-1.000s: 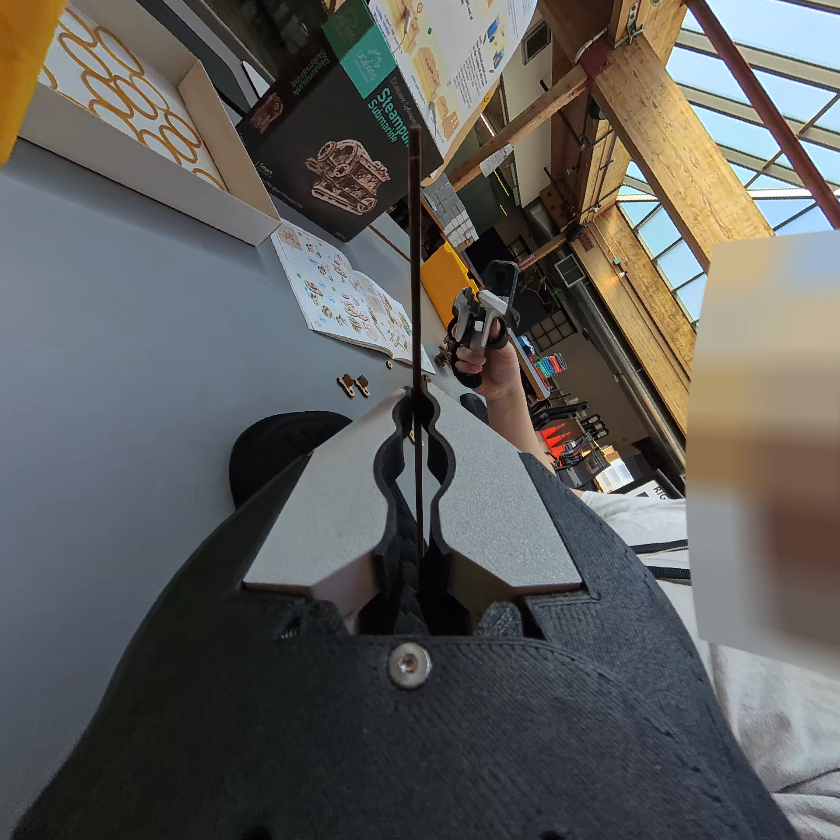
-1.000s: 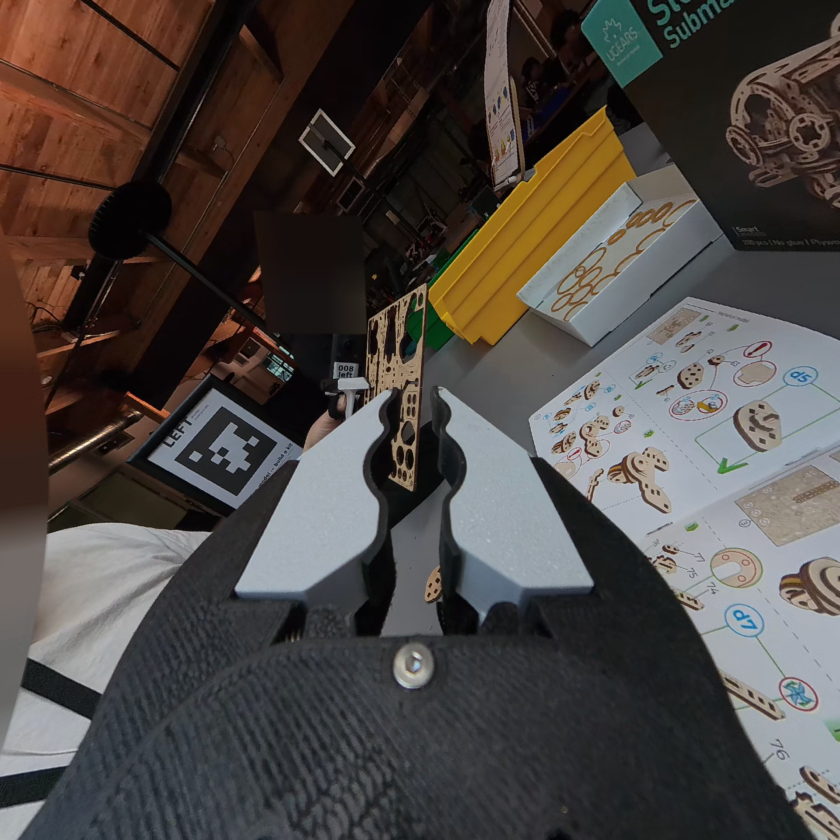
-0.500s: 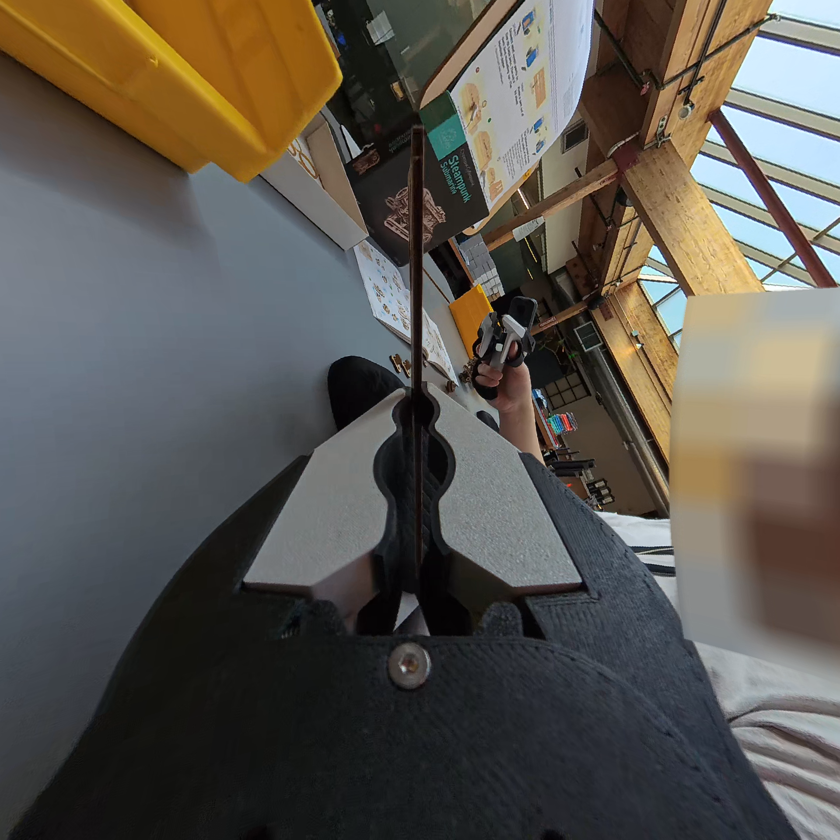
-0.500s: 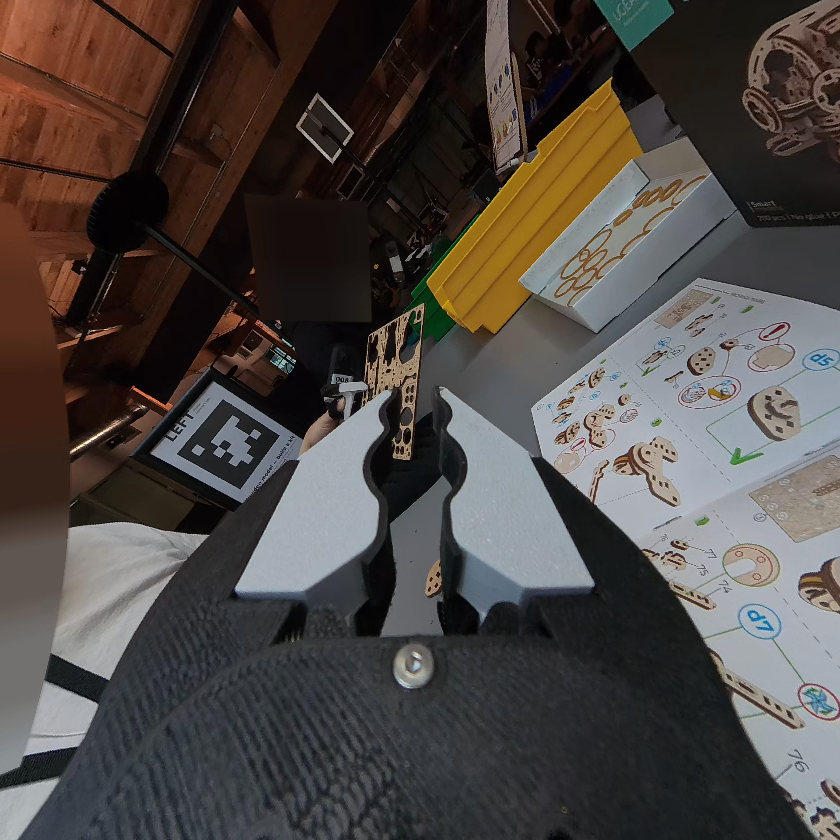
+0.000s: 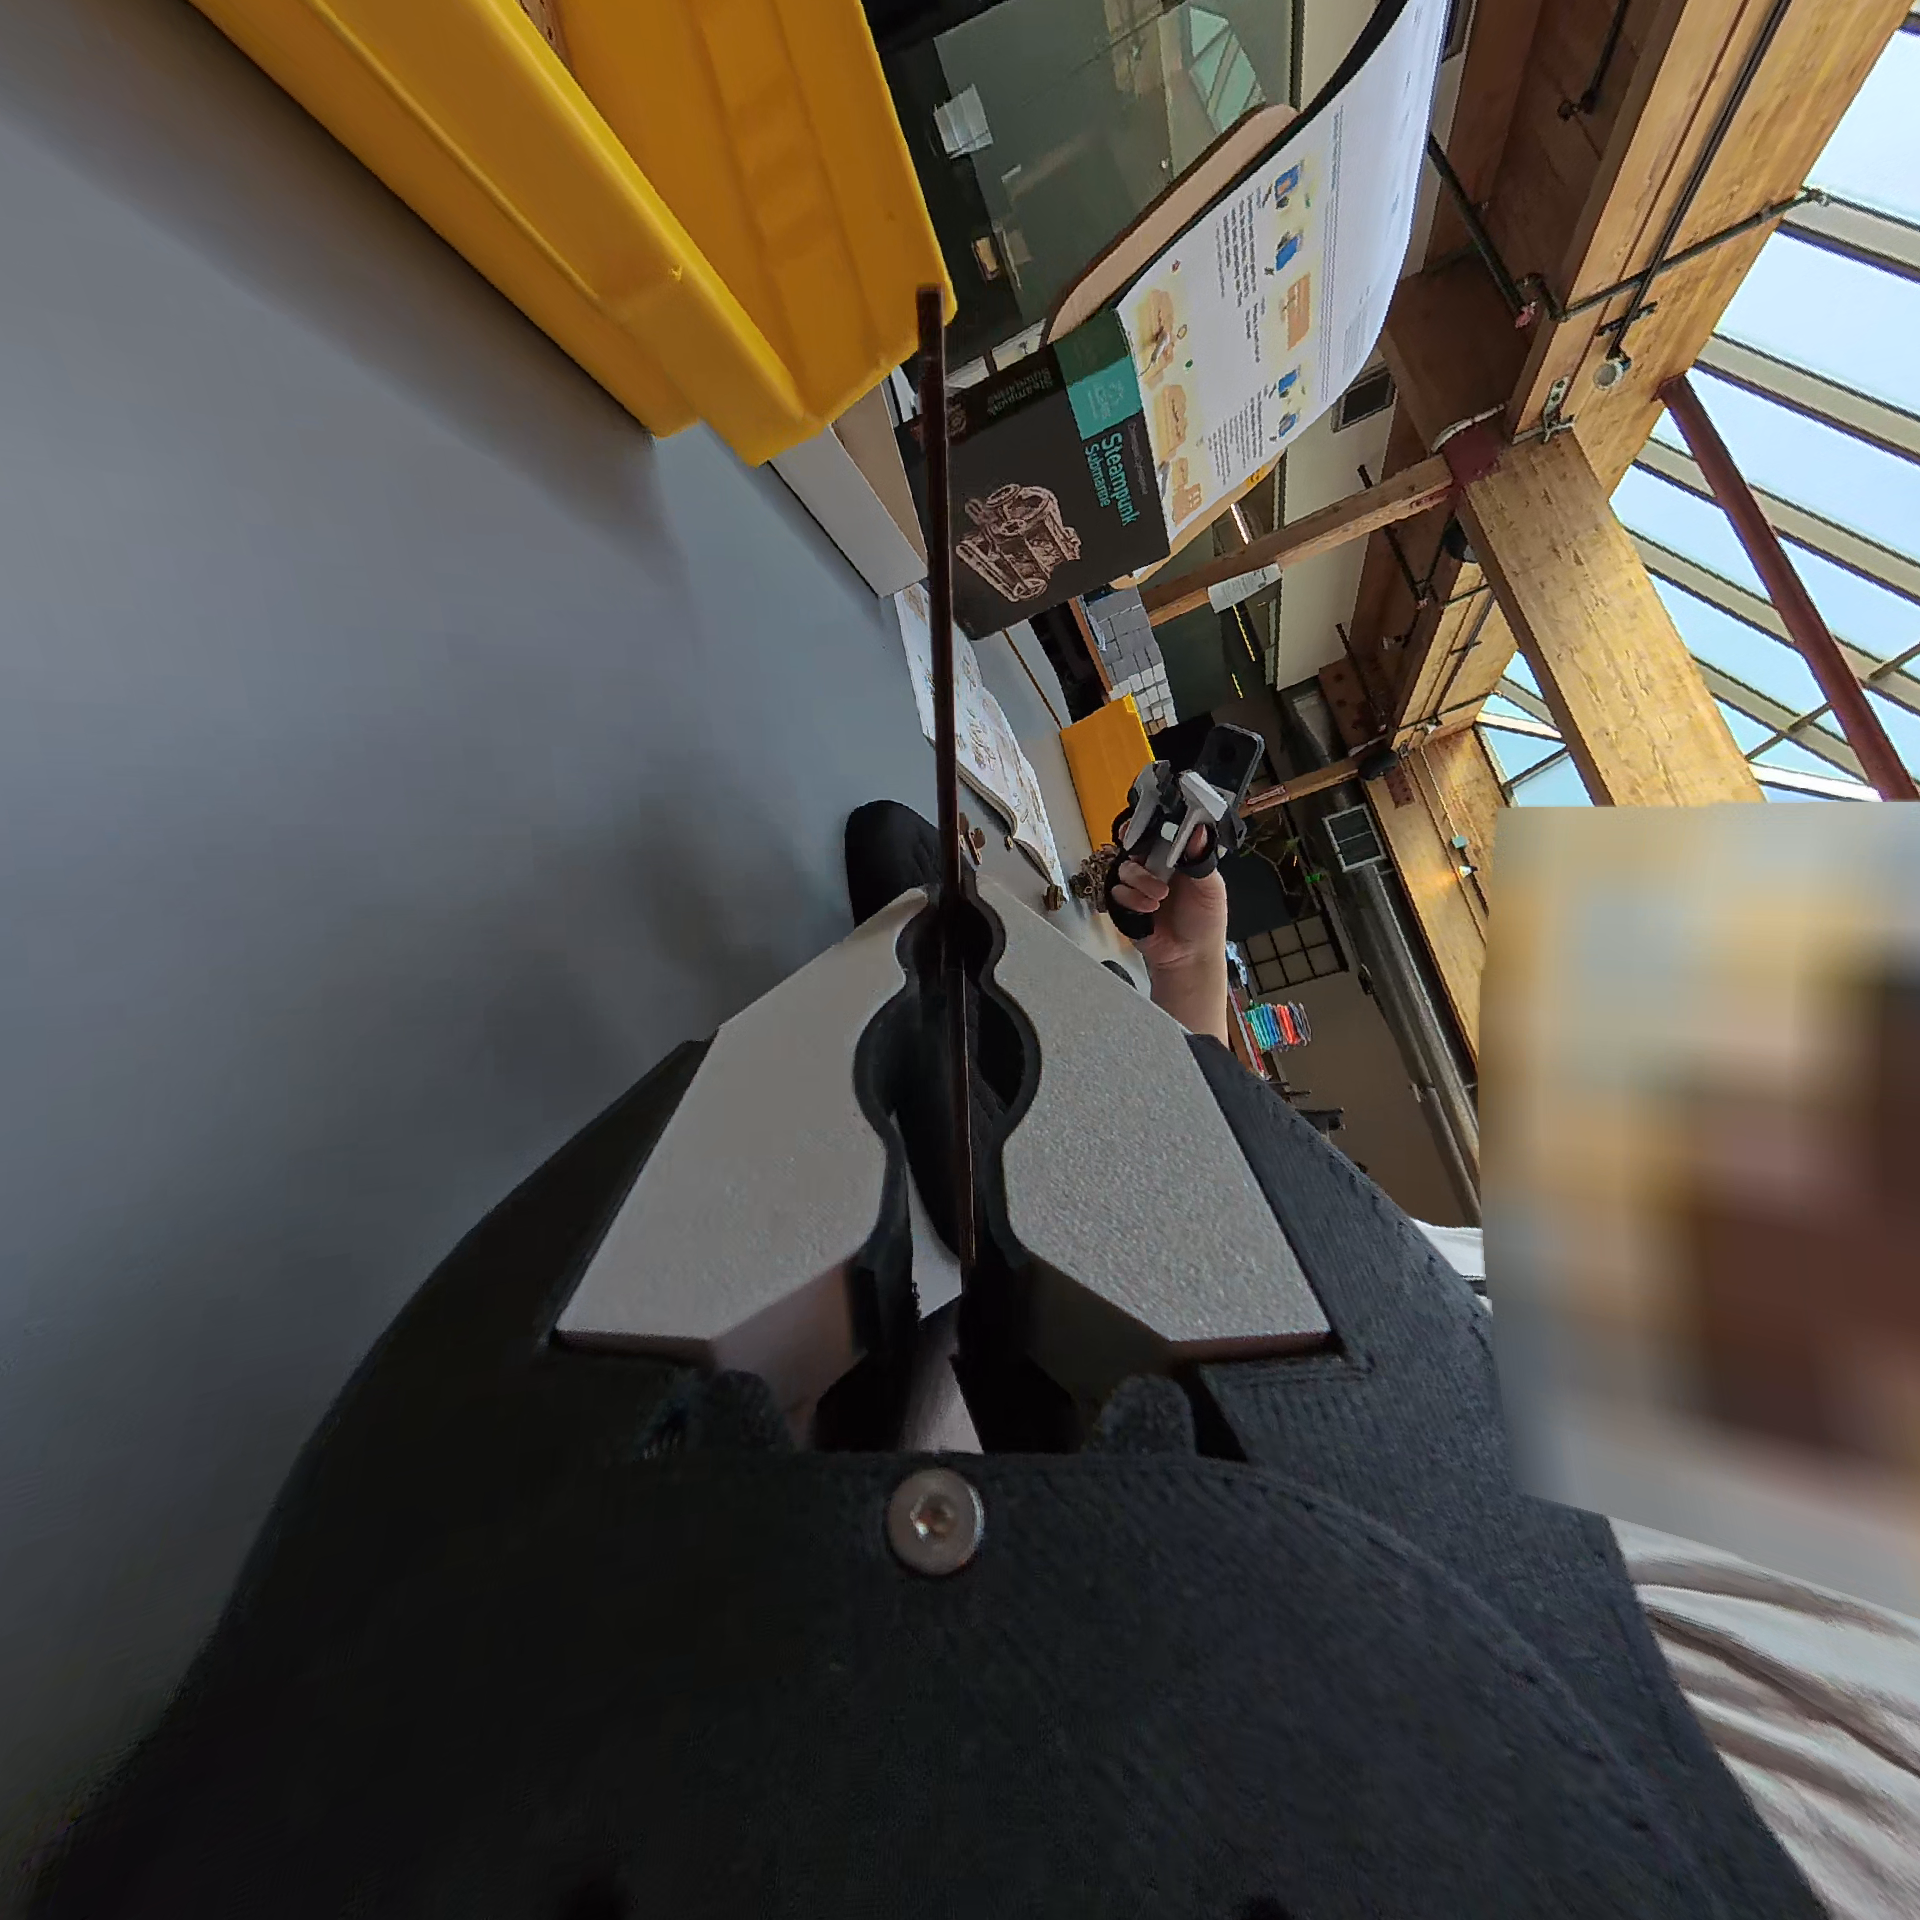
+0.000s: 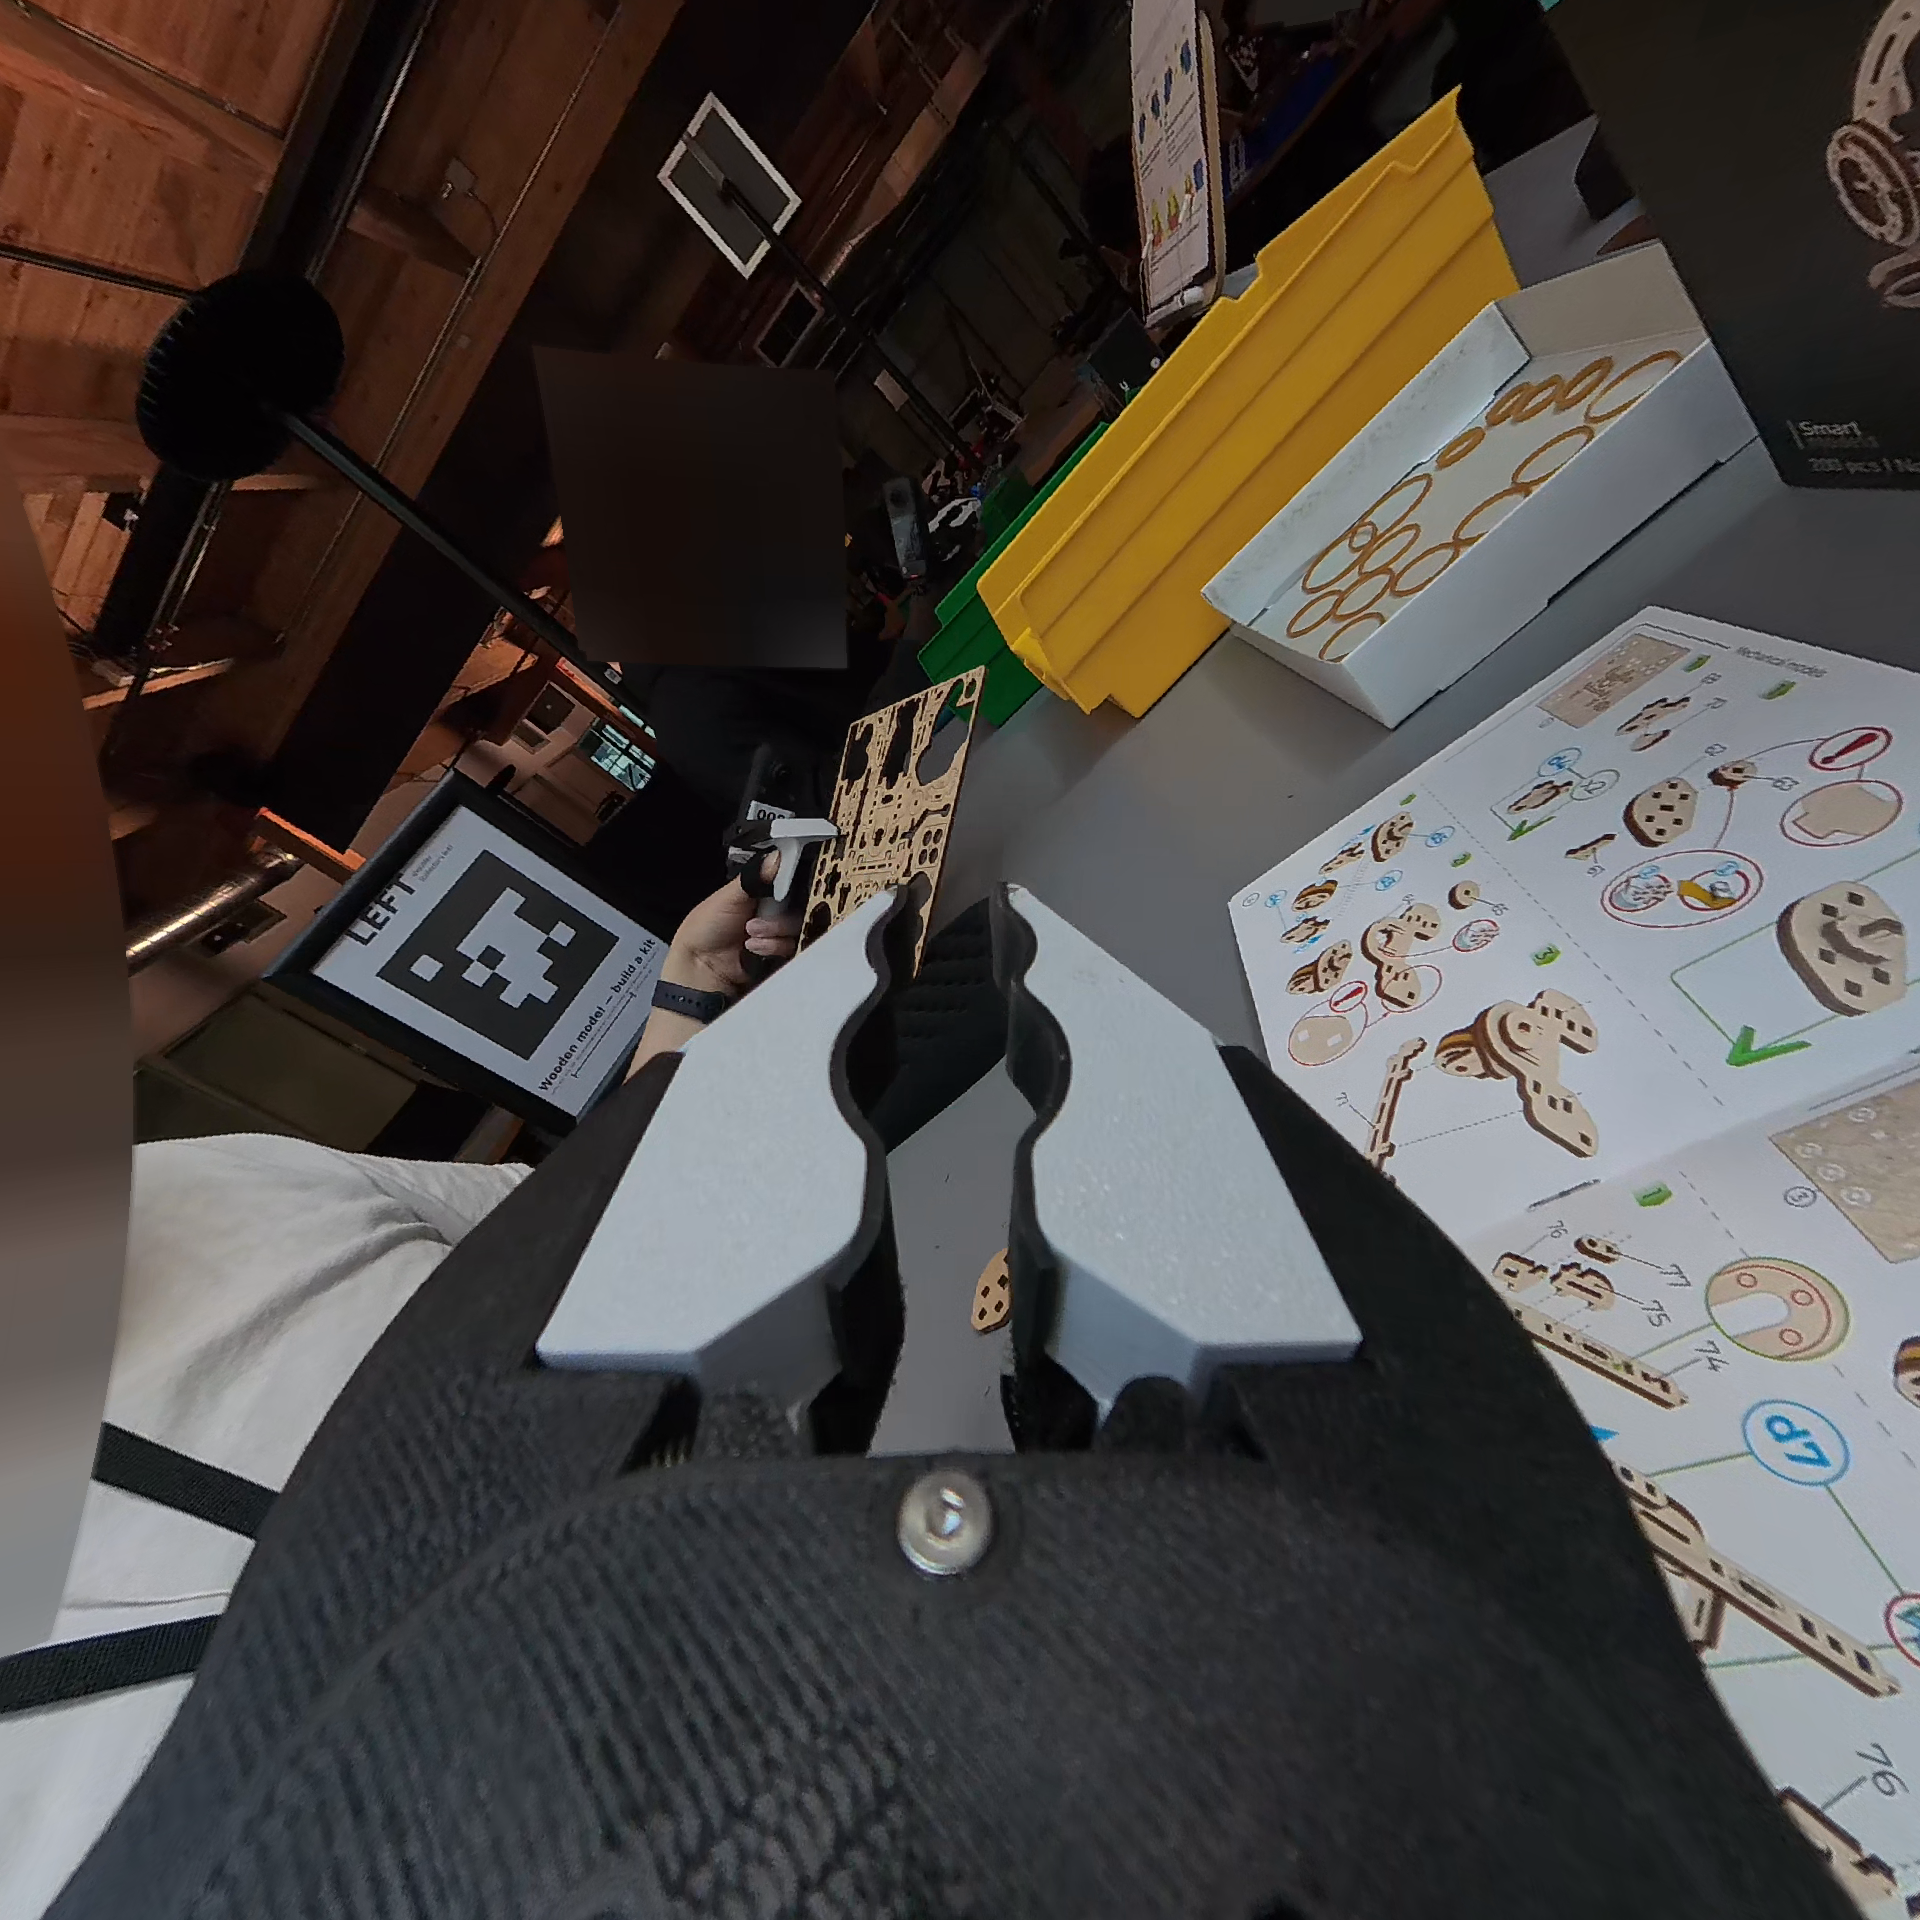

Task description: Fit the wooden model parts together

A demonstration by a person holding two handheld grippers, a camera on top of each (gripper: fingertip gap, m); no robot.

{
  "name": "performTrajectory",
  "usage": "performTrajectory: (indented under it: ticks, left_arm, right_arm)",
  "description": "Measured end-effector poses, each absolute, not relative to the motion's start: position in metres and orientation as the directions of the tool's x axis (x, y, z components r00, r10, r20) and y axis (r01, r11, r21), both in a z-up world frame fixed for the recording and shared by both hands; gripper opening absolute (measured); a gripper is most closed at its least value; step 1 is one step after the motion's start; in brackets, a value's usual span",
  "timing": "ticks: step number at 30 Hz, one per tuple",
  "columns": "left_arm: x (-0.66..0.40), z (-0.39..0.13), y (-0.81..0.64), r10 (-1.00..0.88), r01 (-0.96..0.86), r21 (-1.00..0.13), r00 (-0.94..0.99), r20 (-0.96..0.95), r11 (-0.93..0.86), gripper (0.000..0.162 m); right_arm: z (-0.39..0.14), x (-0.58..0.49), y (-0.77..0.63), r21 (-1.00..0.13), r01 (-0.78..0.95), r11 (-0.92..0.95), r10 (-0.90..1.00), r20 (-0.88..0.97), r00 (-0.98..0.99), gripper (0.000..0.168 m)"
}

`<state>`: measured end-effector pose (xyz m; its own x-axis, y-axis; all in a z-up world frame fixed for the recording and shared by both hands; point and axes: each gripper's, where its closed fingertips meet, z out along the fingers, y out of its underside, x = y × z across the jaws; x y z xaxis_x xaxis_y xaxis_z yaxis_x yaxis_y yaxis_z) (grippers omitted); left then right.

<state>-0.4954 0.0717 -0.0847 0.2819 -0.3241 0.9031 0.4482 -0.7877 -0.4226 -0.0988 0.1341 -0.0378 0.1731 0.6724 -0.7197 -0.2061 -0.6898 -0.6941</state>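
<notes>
My left gripper (image 5: 951, 920) is shut on a thin wooden parts sheet (image 5: 940, 623), seen edge-on and standing up from the jaws above the grey table (image 5: 364, 831). The right wrist view shows the same sheet (image 6: 899, 790) face-on with several cut-outs, the left gripper (image 6: 779, 847) holding its near edge. My right gripper (image 6: 948, 904) is open and empty, low over the table and apart from the sheet. It also shows in the left wrist view (image 5: 1179, 821), held in a hand. A small loose wooden piece (image 6: 992, 1294) lies on the table between the right fingers.
An open instruction booklet (image 6: 1610, 935) lies at the right. A white box of ring offcuts (image 6: 1455, 499), yellow bins (image 6: 1247, 436) and a black model box (image 5: 1039, 499) stand at the back. Small wooden parts (image 5: 1086, 883) lie near the right gripper. My hands' fingertips stand some 40 cm from each other.
The left gripper has swung with the sheet toward the yellow bins and away from the right gripper. The right gripper stays open and has barely moved.
</notes>
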Motion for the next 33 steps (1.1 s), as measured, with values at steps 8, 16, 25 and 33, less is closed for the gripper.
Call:
performTrajectory:
  ticks: [8,16,25,33]
  left_arm:
    - [-0.523,-0.091,0.071,-0.267,0.475,-0.386,0.300,0.916,-0.790,0.000]
    - [-0.545,-0.100,0.071,-0.217,0.471,-0.357,0.327,0.920,-0.806,0.000]
    - [-0.561,-0.125,0.080,-0.134,0.489,-0.328,0.388,0.912,-0.808,0.004]
    - [-0.564,-0.141,0.083,-0.055,0.498,-0.314,0.468,0.882,-0.809,0.033]
  right_arm:
    - [-0.037,-0.099,0.134,-0.706,-0.203,-0.678,0.682,-0.708,0.183,0.013]
    - [-0.040,-0.101,0.134,-0.704,-0.197,-0.683,0.678,-0.711,0.187,0.013]
    - [-0.045,-0.102,0.136,-0.699,-0.193,-0.688,0.673,-0.715,0.191,0.013]
    - [-0.048,-0.104,0.135,-0.699,-0.179,-0.692,0.672,-0.715,0.194,0.013]
